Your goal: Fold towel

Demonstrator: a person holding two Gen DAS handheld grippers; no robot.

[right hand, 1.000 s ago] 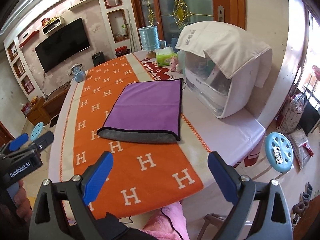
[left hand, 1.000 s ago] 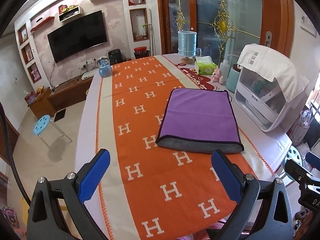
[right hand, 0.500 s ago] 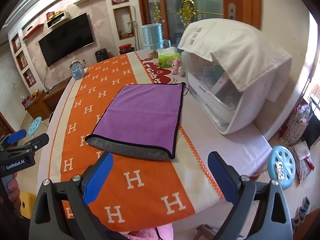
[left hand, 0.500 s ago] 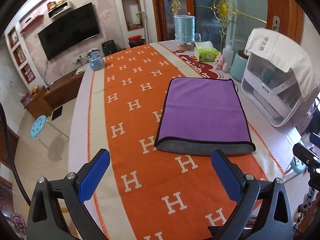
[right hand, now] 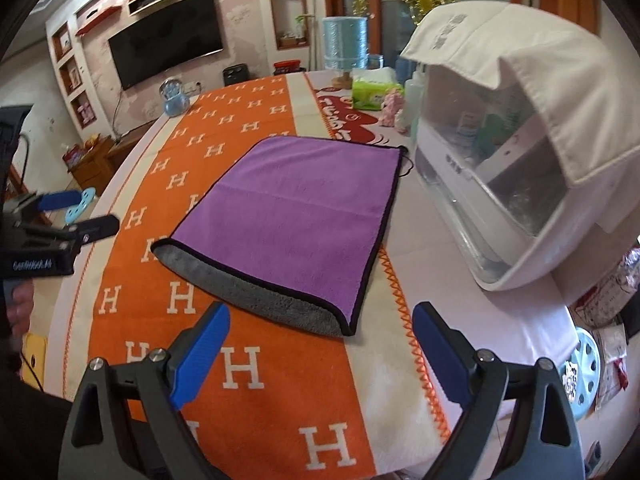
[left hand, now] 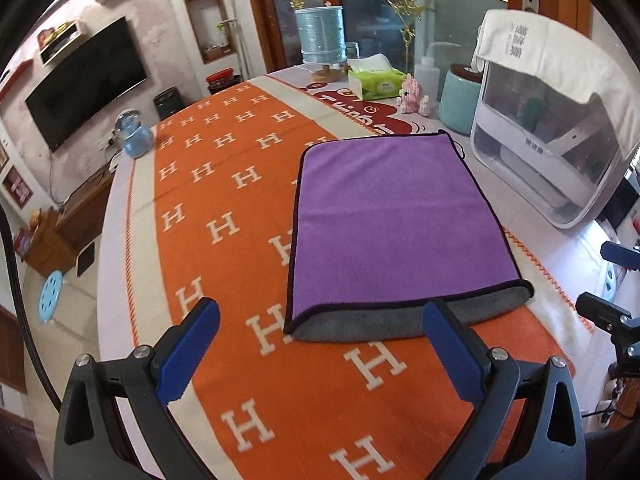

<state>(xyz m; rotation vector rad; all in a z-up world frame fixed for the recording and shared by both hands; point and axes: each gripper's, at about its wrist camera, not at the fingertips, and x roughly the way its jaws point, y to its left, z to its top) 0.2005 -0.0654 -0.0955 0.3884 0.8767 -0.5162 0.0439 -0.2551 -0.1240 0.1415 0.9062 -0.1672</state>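
Nearby, a white dish cabinet draped with a white cloth stood just beside the purple towel; a green tissue box, a teal canister and a blue lamp crowded the desk's far end; nothing lay between either gripper and the towel; the towel lay folded in half on the orange runner, grey underside showing at its near edge; the left gripper and right gripper both hovered with jaws spread wide, holding nothing; since the earlier frames both had moved closer to the towel's near edge.
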